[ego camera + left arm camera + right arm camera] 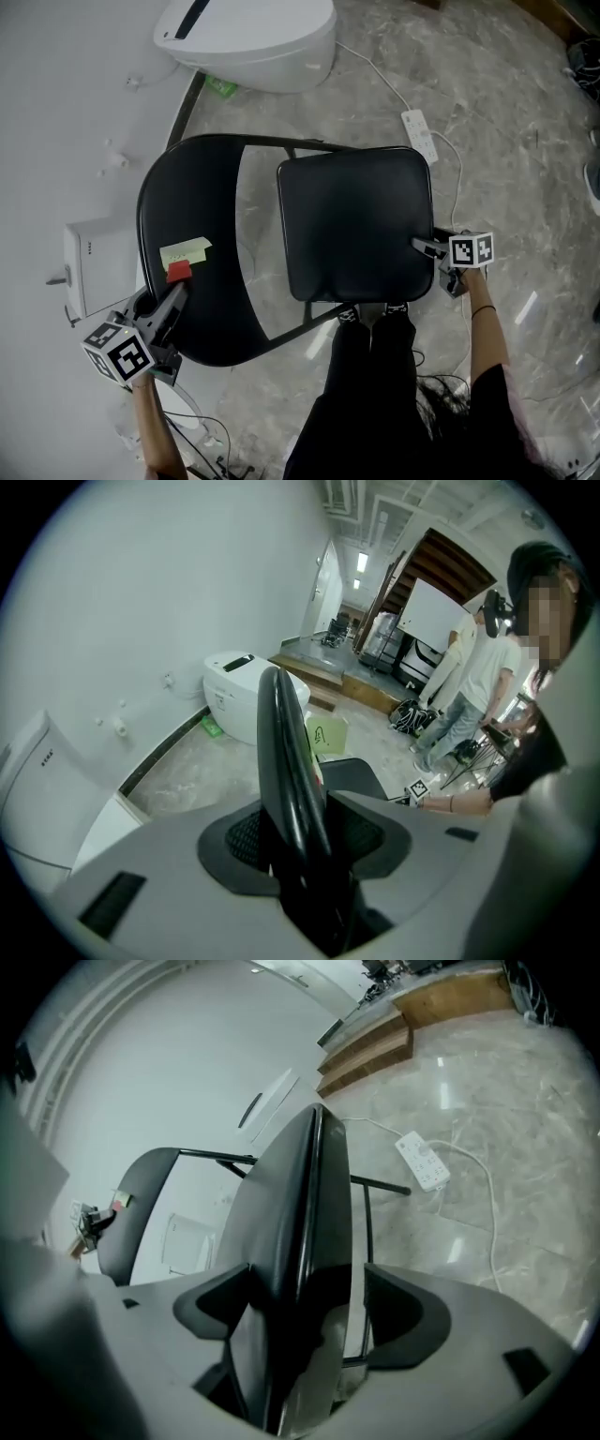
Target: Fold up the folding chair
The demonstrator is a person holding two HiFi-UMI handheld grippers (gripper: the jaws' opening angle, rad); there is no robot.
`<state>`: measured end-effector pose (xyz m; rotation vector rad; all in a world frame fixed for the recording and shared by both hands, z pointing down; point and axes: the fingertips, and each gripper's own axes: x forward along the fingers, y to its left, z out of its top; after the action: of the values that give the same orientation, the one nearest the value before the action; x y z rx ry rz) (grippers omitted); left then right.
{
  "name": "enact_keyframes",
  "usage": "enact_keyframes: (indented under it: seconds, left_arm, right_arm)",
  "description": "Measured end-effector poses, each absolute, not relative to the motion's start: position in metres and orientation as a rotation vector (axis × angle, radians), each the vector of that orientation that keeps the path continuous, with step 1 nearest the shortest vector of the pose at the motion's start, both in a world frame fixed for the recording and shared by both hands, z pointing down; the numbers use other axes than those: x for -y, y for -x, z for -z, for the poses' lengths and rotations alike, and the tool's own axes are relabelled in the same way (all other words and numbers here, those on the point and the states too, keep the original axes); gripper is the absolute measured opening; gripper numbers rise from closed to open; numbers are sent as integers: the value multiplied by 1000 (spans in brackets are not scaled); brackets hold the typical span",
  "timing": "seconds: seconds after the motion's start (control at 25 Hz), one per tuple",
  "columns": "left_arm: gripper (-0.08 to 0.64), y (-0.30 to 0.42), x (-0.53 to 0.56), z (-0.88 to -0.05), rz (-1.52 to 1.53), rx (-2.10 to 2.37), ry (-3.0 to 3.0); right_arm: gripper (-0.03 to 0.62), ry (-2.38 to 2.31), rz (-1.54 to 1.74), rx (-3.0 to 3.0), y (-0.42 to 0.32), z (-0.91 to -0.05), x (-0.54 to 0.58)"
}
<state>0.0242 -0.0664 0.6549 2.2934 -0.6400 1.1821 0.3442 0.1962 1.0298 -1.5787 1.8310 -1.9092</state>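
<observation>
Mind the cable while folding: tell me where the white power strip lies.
In the head view the power strip lies on the floor, past the upper right corner of the chair seat.

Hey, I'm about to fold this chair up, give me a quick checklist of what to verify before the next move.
1. Hold on backrest: ok, the left gripper is clamped on its edge.
2. Hold on seat: not ok, the right gripper has its jaws open around the seat's edge, not pressing.
3. Power strip clear of chair: cannot tell, it lies on the floor just beyond the seat.
4. Shoes clear of frame: cannot tell, they show right at the seat's near edge.
</observation>
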Motion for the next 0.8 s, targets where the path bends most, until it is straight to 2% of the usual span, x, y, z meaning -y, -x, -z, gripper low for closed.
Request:
enact_keyframes:
  seconds: [0.2,0.48,0.8]
  left_arm:
    - [155,-26,66,-659,-1220,591,-2288]
    - [146,-34,62,-654,-1154,556,-2276]
    - [141,-54,46,-610,-1143,454,-2345]
  right_arm:
    - [357,1304,1859,-1682,-328,-1028,-183]
    - [356,1459,1810,-1678,-333,-1020,-183]
    - [313,1528,1795,-1666,-333,-926,-195]
